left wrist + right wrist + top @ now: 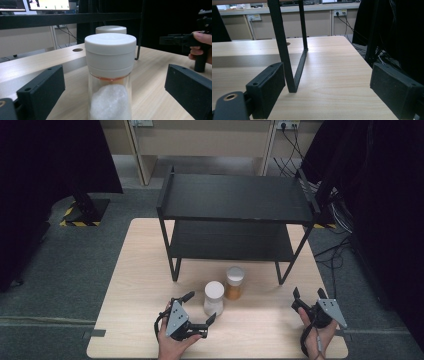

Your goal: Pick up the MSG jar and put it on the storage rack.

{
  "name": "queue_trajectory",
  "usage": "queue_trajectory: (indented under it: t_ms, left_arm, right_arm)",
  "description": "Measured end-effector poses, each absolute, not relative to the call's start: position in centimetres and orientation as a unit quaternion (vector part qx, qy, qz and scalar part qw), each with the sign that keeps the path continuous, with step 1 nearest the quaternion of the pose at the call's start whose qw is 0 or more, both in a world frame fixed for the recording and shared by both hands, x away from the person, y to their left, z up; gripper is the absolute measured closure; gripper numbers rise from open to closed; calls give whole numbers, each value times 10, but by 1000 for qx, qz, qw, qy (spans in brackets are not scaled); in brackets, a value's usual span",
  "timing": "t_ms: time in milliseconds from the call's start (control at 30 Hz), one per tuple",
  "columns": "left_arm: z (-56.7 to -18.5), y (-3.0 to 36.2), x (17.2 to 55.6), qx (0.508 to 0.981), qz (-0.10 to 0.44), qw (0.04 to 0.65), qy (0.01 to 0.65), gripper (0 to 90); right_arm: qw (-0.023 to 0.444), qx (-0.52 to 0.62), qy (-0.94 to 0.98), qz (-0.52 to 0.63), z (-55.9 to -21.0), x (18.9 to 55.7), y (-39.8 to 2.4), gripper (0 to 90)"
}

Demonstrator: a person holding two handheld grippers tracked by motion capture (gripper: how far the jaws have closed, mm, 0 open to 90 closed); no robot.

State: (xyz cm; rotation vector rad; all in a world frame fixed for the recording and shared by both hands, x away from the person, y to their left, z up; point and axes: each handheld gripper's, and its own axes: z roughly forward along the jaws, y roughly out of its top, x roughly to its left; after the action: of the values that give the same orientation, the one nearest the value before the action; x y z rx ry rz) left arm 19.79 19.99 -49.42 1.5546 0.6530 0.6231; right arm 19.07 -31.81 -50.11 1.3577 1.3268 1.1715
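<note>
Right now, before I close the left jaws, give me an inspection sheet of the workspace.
Surface: light wooden table, bare around the work.
Job's things: white-lidded jar of white granules stands upright between the left gripper's open jaws, pads not touching it; white-lidded jar of orange-brown contents stands just behind it.
Clutter: nothing seen.
Grippers: left gripper open, framing the near jar; right gripper open, holding nothing, aimed at a leg of the black two-tier shelf rack.
Cables: one trails from the right gripper over the wrist; a bundle lies on the floor to the right.
Surroundings: grey carpet, black curtains either side, hazard-striped base at left.
</note>
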Motion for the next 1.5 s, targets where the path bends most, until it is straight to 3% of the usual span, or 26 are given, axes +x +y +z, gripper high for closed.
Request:
queue_trajectory:
  t_ms: [733, 1500]
  left_arm:
    - [-487, 177, 211, 677, 289, 611, 290, 99]
    - [-495, 170, 217, 672, 283, 614, 304, 305]
  right_arm:
    - [438, 546, 536, 471, -500, 191, -319, 128]
    - [439, 543, 541, 469, -500, 192, -318, 131]
